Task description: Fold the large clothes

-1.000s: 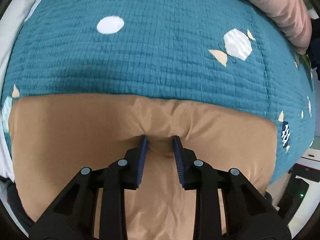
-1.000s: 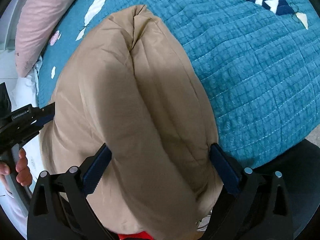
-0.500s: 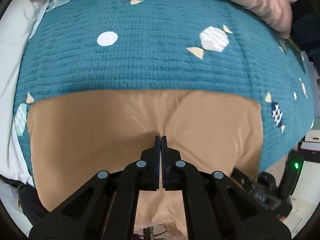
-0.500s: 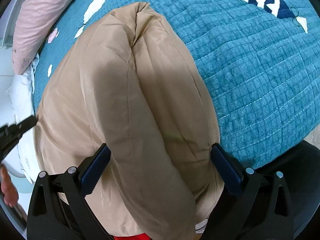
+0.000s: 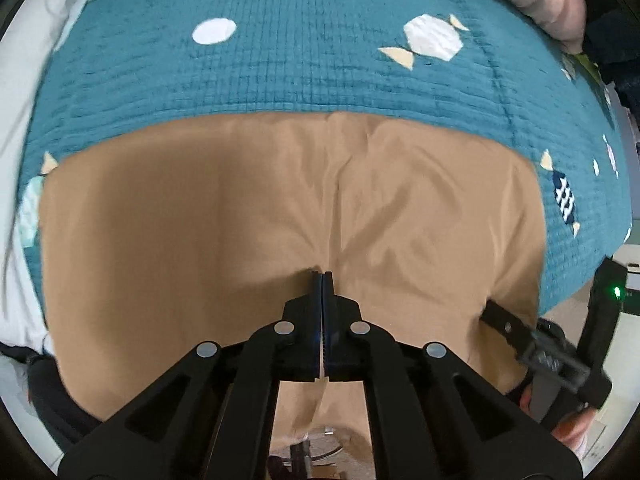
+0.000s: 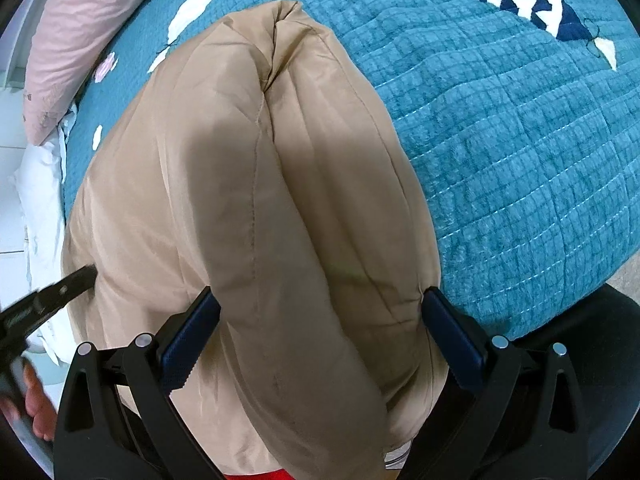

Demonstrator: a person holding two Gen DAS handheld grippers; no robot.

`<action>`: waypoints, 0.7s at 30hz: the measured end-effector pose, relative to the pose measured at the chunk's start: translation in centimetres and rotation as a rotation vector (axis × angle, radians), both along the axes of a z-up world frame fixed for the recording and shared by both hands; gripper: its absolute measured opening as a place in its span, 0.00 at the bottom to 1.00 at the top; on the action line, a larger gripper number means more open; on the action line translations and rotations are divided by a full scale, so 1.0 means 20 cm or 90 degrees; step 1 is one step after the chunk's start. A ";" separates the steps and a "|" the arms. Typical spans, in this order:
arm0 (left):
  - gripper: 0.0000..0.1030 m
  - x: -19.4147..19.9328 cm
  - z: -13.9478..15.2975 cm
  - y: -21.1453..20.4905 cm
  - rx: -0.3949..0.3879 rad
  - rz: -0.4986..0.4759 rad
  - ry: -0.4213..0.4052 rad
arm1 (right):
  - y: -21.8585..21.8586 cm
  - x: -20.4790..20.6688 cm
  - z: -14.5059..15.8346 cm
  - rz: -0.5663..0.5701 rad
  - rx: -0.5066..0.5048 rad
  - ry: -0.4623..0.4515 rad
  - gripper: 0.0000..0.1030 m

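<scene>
A tan padded garment point(image 5: 224, 216) lies on a teal quilted bedspread point(image 5: 304, 64), covering the near edge of the bed. A pink pillow point(image 6: 76, 28) rests at the bed's far end, with white sheets along one side.

On the left, the left gripper point(image 5: 321, 280) sits over the middle of the garment. A second ago its fingers stood apart around a small ridge of fabric; now they are pressed together with no gap, tips at a crease running up the cloth. Whether any fabric is caught between them cannot be told from the pictures.

On the right, the right gripper point(image 6: 320, 328) is spread wide, as it was a second ago. A thick rolled bulge of the garment fills the space between its blue fingers point(image 6: 188, 332), which press into the sides of the padding without clamping it.

The left tool's closing suggests a pinch on the centre line. The garment already looks folded into a rectangle, so the next move is probably another fold or a smoothing pass.
</scene>
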State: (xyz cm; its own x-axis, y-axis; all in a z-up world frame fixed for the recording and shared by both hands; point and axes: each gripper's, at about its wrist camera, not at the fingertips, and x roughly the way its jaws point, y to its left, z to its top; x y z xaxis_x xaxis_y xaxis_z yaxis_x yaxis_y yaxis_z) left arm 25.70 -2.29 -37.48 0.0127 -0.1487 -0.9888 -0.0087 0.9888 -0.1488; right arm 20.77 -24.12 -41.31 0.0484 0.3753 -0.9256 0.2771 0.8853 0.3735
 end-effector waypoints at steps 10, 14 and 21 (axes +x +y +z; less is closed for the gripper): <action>0.00 -0.24 -0.09 0.01 0.005 0.003 0.024 | 0.01 -0.01 -0.01 -0.005 -0.007 0.002 0.94; 0.00 -0.23 -0.16 0.02 0.006 0.023 0.025 | 0.02 -0.01 -0.01 -0.002 -0.016 0.001 0.94; 0.00 -0.37 0.03 0.00 0.003 -0.016 0.019 | 0.01 -0.01 -0.01 -0.002 -0.014 -0.001 0.94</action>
State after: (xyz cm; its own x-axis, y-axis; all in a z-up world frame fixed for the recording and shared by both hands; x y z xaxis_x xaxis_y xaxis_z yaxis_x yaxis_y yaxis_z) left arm 18.29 -2.23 -36.84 -0.0200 -0.1440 -0.9894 0.0123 0.9895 -0.1443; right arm 20.61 -24.00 -41.45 0.0510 0.3543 -0.9337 0.2797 0.8925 0.3540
